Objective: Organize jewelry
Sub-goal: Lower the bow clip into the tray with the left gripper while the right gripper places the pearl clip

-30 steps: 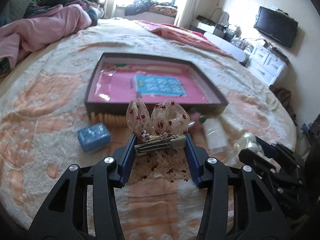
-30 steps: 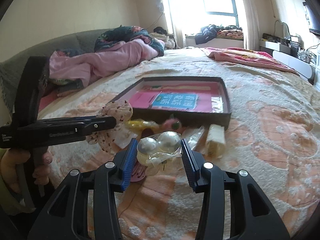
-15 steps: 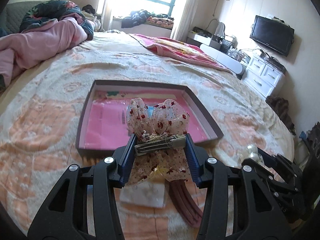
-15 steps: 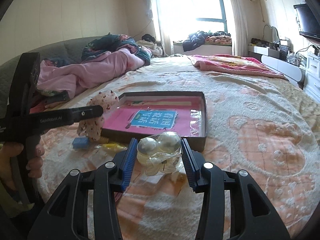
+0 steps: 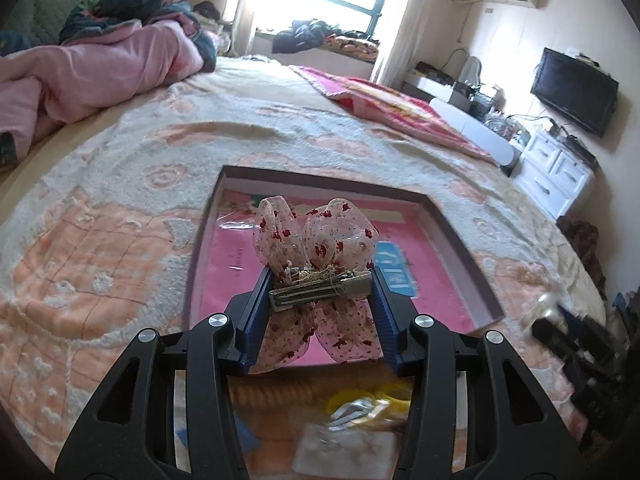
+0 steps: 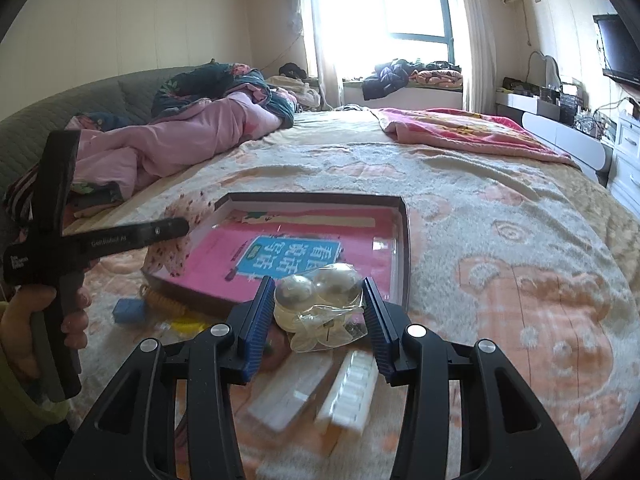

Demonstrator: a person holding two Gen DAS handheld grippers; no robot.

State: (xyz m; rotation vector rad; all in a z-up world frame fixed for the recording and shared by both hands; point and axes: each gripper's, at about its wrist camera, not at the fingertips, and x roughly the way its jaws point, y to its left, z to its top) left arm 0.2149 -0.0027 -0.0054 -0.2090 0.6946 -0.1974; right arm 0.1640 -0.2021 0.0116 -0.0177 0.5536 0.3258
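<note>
Left gripper (image 5: 320,300) and right gripper (image 6: 318,306) both angle downward, jaws partly closed, each clamping something

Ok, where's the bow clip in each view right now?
Left wrist: bow clip sits centre frame, clamped between the left gripper's blue pads, in front of the tray.
Right wrist: bow clip shows at left, partly hidden behind the left gripper's black finger.
Shared landmark: the pink-lined tray on the bed.

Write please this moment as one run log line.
left hand-held gripper: shut on bow hair clip | right hand-held gripper: shut on bag of pearl pieces | both above box front edge | nothing released
</note>
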